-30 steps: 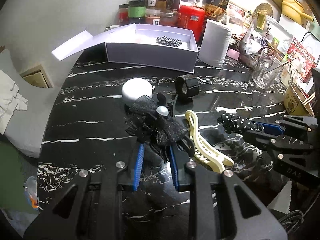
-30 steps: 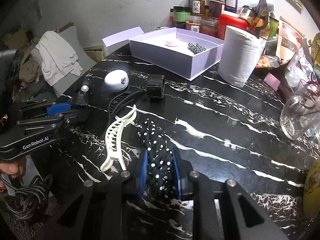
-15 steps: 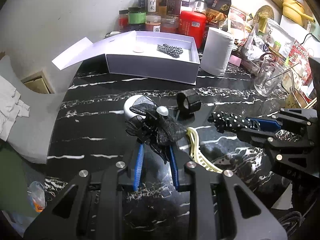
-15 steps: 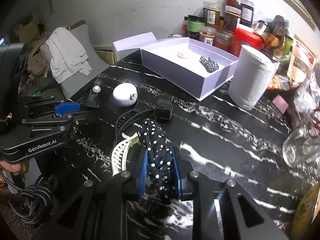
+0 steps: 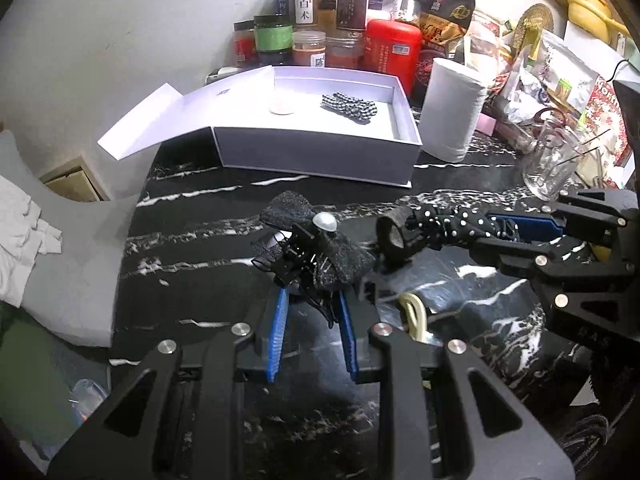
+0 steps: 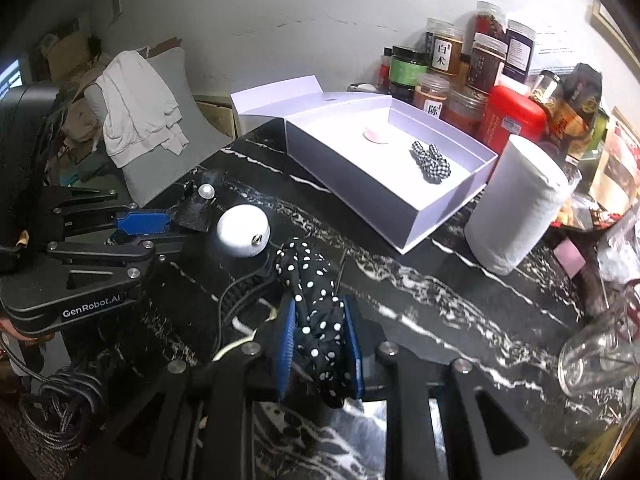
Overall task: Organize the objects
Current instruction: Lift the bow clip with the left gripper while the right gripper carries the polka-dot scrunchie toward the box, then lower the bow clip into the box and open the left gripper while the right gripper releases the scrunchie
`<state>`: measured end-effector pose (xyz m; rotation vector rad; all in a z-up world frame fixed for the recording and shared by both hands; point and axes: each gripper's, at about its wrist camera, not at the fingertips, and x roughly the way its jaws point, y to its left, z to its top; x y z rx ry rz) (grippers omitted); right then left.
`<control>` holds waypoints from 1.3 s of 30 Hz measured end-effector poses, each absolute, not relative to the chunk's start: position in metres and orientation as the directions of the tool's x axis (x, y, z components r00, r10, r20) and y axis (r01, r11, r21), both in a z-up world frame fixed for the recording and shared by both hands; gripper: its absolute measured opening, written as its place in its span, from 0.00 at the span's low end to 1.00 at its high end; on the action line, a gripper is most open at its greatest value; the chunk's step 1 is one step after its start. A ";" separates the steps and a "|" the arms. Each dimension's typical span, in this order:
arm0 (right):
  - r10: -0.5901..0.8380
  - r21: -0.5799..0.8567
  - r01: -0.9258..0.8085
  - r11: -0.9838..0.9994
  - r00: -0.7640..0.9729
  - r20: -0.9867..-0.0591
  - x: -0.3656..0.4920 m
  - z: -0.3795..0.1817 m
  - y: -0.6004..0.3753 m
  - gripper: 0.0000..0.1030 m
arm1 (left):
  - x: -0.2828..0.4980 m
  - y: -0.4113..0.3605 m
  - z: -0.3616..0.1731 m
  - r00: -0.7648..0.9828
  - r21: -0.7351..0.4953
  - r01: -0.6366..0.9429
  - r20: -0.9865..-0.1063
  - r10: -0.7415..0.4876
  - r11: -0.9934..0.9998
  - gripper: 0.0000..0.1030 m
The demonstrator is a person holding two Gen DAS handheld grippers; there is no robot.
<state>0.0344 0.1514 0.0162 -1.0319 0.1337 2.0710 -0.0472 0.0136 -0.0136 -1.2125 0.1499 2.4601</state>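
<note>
My left gripper (image 5: pixel 312 300) is shut on a black bow hair clip with a pearl (image 5: pixel 316 246) and holds it above the black marble table (image 5: pixel 200 248). My right gripper (image 6: pixel 320 320) is shut on a black polka-dot scrunchie (image 6: pixel 316 300), also raised; it shows at the right of the left wrist view (image 5: pixel 452 220). An open lavender box (image 5: pixel 320 148) stands at the back and holds a checkered scrunchie (image 5: pixel 350 106) and a small pink disc (image 5: pixel 282 109). A white round object (image 6: pixel 243 230), a cream claw clip (image 5: pixel 416 316) and a black band (image 5: pixel 394 238) lie on the table.
A white paper roll (image 5: pixel 452 112) stands right of the box. Jars and a red canister (image 5: pixel 394 52) crowd the back wall. A glass cup (image 5: pixel 554 164) stands at the right. A grey chair with white cloth (image 6: pixel 140 108) is beyond the table's left edge.
Both grippers have lifted off the table with their hair pieces and moved toward the lavender box, which now looks closer in both views.
</note>
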 end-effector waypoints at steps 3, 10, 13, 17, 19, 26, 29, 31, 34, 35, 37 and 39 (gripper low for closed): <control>0.615 -0.247 -0.694 -0.677 -0.348 -0.707 0.028 0.020 0.160 0.22 | -0.056 0.012 -0.012 -0.546 -0.071 -0.396 -0.784 0.297 -0.916 0.22; 0.615 -0.259 -0.669 -0.697 -0.372 -0.695 0.009 0.033 0.178 0.22 | -0.077 0.013 -0.005 -0.550 -0.034 -0.418 -0.786 0.282 -0.908 0.22; 0.625 -0.281 -0.657 -0.700 -0.372 -0.686 0.002 0.040 0.187 0.22 | -0.087 0.014 -0.001 -0.550 -0.026 -0.426 -0.786 0.282 -0.904 0.22; 0.634 -0.308 -0.638 -0.706 -0.376 -0.675 -0.006 0.049 0.197 0.22 | -0.099 0.016 0.003 -0.557 -0.005 -0.429 -0.786 0.269 -0.903 0.22; 0.641 -0.319 -0.631 -0.707 -0.381 -0.667 -0.009 0.053 0.202 0.22 | -0.105 0.015 0.006 -0.558 -0.009 -0.431 -0.784 0.274 -0.902 0.22; 0.644 -0.332 -0.616 -0.714 -0.392 -0.657 -0.019 0.063 0.218 0.22 | -0.127 0.018 0.015 -0.570 -0.002 -0.437 -0.773 0.278 -0.899 0.22; 0.646 -0.335 -0.616 -0.713 -0.391 -0.656 -0.022 0.065 0.225 0.22 | -0.138 0.022 0.015 -0.571 0.002 -0.441 -0.772 0.279 -0.898 0.22; 0.648 -0.337 -0.618 -0.710 -0.387 -0.657 -0.023 0.066 0.230 0.22 | -0.145 0.024 0.015 -0.572 0.004 -0.444 -0.771 0.280 -0.896 0.22; 0.647 -0.333 -0.622 -0.709 -0.386 -0.658 -0.024 0.068 0.239 0.22 | -0.156 0.027 0.014 -0.570 0.001 -0.447 -0.771 0.284 -0.895 0.22; 0.647 -0.330 -0.625 -0.707 -0.385 -0.657 -0.024 0.069 0.242 0.22 | -0.159 0.029 0.014 -0.568 0.000 -0.449 -0.772 0.286 -0.894 0.22; 0.652 -0.334 -0.628 -0.703 -0.381 -0.656 -0.024 0.070 0.247 0.22 | -0.167 0.032 0.013 -0.563 -0.003 -0.457 -0.773 0.292 -0.889 0.22; 0.655 -0.336 -0.633 -0.698 -0.375 -0.656 -0.024 0.071 0.254 0.22 | -0.175 0.035 0.013 -0.557 -0.005 -0.464 -0.776 0.296 -0.886 0.22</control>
